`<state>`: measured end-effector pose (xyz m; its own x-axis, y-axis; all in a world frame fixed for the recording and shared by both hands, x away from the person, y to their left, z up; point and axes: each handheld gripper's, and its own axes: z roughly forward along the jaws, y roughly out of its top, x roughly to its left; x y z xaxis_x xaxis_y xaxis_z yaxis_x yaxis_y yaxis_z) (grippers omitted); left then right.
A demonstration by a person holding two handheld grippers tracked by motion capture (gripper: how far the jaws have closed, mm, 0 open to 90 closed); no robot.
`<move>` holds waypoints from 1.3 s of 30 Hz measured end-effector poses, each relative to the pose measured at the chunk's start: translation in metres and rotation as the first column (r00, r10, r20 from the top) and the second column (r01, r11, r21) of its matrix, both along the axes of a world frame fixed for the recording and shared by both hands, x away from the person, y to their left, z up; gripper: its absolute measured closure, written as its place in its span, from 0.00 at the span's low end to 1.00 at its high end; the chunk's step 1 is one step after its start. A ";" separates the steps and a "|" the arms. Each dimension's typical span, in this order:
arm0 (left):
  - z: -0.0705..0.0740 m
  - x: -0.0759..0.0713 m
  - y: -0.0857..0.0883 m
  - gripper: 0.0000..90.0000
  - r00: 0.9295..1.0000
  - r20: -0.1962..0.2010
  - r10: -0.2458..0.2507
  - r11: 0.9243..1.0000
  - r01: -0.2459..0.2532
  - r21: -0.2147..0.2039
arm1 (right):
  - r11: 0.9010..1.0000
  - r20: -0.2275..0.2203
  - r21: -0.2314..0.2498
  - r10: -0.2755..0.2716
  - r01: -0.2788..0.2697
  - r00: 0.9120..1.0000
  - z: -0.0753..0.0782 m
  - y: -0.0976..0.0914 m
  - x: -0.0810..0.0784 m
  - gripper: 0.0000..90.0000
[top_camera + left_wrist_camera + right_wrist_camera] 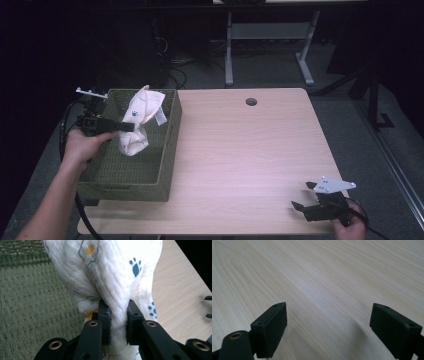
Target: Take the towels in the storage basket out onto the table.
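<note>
Nearest, the right gripper (303, 196) rested with its jaws spread wide and empty over the table's (250, 150) front corner. Farther off, the left gripper (118, 317) clenched a white paw-print cloth (138, 120), held above the green basket (170, 150).

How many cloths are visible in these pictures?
1. A white cloth with blue paw prints is pinched by the left gripper above the green basket. Others could lie hidden beneath it in the basket.
</note>
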<state>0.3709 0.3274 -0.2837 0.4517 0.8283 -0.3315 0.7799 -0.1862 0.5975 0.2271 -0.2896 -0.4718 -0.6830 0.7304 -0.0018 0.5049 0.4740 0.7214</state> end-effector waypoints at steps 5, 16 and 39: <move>0.010 -0.001 -0.006 0.86 1.000 0.018 -0.017 1.000 0.018 -0.017 | 1.000 0.003 -0.001 0.002 -0.002 1.000 0.000 0.000 0.000 0.16; 0.023 -0.002 -0.028 0.86 0.997 0.043 -0.071 0.997 0.072 -0.012 | 1.000 0.004 0.010 -0.003 0.003 1.000 0.001 -0.001 0.000 0.16; 0.023 0.004 -0.093 0.86 0.979 0.052 -0.197 0.980 0.199 -0.022 | 1.000 0.009 0.016 -0.004 0.004 1.000 0.002 -0.001 -0.001 0.16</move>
